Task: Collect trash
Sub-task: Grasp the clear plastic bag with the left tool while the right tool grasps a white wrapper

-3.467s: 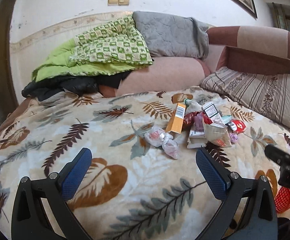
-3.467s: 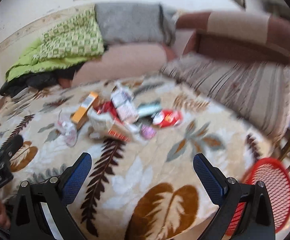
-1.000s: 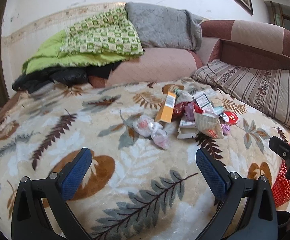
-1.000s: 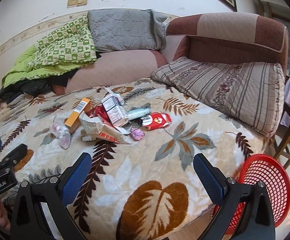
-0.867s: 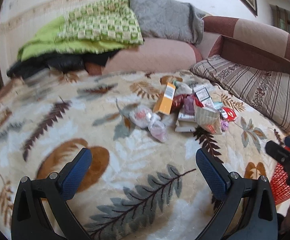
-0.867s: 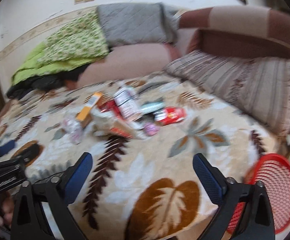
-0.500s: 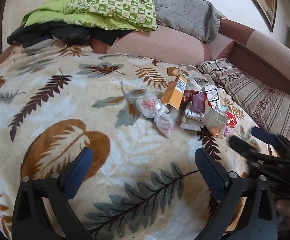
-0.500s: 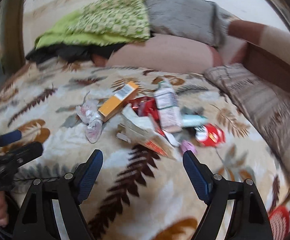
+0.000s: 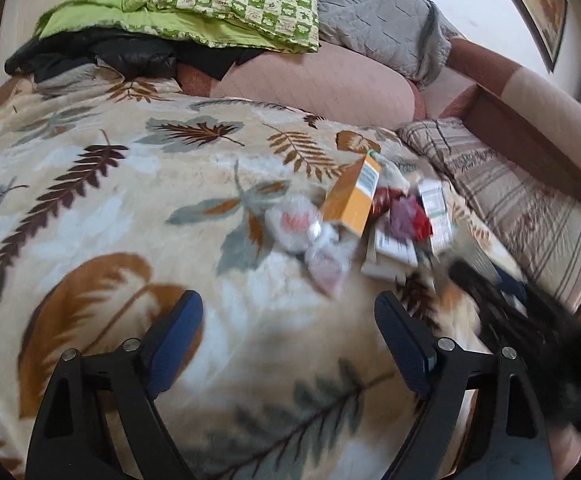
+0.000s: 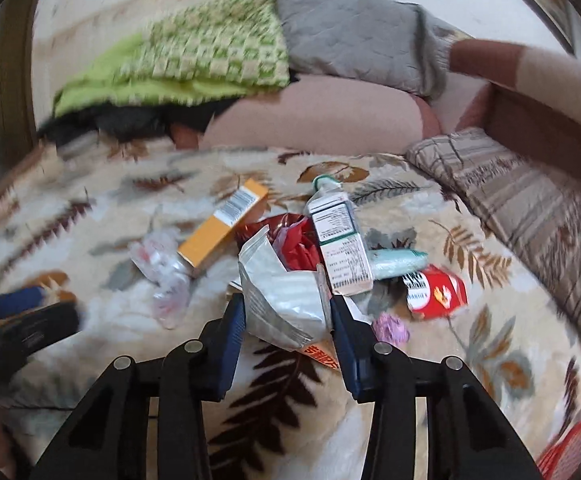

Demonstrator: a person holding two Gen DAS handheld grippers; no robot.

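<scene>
one orange cardboard box [image 10: 222, 227] at the left of the pile, two clear crumpled plastic wrappers [image 10: 161, 266] left of that box, one silver foil pouch [image 10: 282, 296], one white labelled bottle [image 10: 338, 240], one red packet [image 10: 436, 290], one teal tube [image 10: 396, 262], one pink wad [image 10: 390, 328] right of the box

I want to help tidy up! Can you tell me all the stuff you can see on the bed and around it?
silver snack bag: one, silver-white, front of the pile, between the right gripper's fingers
orange box: one, orange, left of the pile
white carton: one, white with green cap, middle
red wrapper: one, red-white, right side
teal tube: one, beside the carton
clear plastic bags: crumpled, left
purple scrap: one, front right
red basket: one, bottom right corner
leaf blanket: one, beige
green quilt: one, back
right gripper: black, blue pads
left gripper: open over the blanket
</scene>
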